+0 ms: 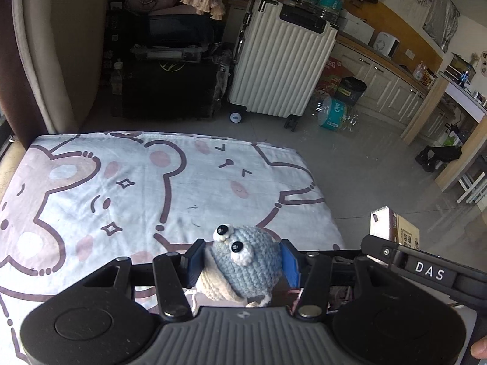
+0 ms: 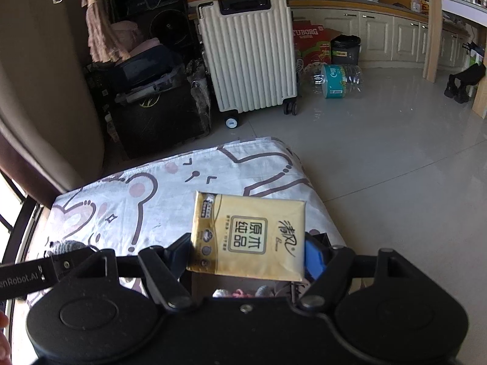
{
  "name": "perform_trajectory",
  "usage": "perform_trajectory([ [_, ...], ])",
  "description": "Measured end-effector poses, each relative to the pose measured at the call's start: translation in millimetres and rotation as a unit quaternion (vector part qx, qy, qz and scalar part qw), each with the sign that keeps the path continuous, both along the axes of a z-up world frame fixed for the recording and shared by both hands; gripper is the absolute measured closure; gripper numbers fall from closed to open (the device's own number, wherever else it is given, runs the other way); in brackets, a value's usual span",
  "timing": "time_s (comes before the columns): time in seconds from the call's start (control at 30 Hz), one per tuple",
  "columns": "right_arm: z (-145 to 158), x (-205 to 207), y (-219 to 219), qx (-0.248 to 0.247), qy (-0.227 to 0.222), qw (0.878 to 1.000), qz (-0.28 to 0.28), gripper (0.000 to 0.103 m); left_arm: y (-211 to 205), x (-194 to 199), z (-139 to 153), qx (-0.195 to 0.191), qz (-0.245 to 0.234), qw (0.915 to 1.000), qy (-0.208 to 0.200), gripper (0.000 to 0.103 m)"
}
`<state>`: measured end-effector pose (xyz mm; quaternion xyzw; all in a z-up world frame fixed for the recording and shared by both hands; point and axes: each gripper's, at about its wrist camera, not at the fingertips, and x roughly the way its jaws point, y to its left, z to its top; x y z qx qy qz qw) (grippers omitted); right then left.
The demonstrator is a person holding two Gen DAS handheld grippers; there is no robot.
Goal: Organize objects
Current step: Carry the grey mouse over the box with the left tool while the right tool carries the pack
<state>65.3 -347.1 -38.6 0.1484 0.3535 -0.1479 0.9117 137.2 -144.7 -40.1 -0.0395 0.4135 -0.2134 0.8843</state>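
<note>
A grey tiled floor (image 2: 380,158) runs back to a row of cream cabinets (image 2: 386,39) under a wooden counter. A ribbed cream suitcase (image 1: 280,64) stands upright against dark stacked luggage (image 1: 164,70), with a large water bottle (image 2: 338,80) lying on its side on the floor just to its right. Nearer the cameras is the bench (image 1: 127,188), covered by a white cloth printed with brown-outlined cartoon bears and pink cheeks; the bare cloth fills most of the left wrist view.

The right gripper (image 2: 248,252) is clenched on a yellow tissue pack (image 2: 248,237), its pads pressing the pack's two sides. The pack is held flat, printed face up, above the bench's near right corner. The same pack's end (image 1: 392,228) shows at the right of the left wrist view, just past the other tool's arm.

The left gripper (image 1: 243,261) grasps a small crocheted toy (image 1: 246,261), blue-grey on top and cream below, with two white-and-black bead eyes facing up. The toy sits squeezed between the blue pads, held over the bench's near edge. Its grey top (image 2: 65,246) also shows at the left of the right wrist view, well apart from the pack.
</note>
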Motion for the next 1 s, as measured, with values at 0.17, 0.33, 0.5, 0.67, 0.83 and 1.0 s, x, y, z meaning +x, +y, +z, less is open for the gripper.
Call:
perform_trajectory([
  [0.17,-10,3,-15,0.029,-0.004,1.000,-0.009,0.028,-22,6,-12,-0.016,-0.027,0.9995,0.007,0.050],
  [0.33,-22,10,-26,0.050,-0.003,0.999,-0.019,0.028,-40,13,-26,-0.023,-0.048,0.9984,0.019,0.050],
  [0.5,-31,14,-42,0.073,-0.004,0.997,-0.036,0.028,-55,21,-44,-0.025,-0.066,0.9968,0.038,0.050],
  [0.67,-39,18,-50,0.095,-0.003,0.995,-0.038,0.028,-68,27,-60,-0.020,-0.080,0.9950,0.055,0.050],
  [0.83,-48,26,-49,0.119,0.006,0.992,-0.029,0.028,-74,31,-74,0.003,-0.089,0.9944,0.057,0.050],
  [1.0,-53,35,-42,0.115,0.014,0.993,-0.015,0.028,-77,32,-84,0.036,-0.110,0.9923,0.043,0.048],
])
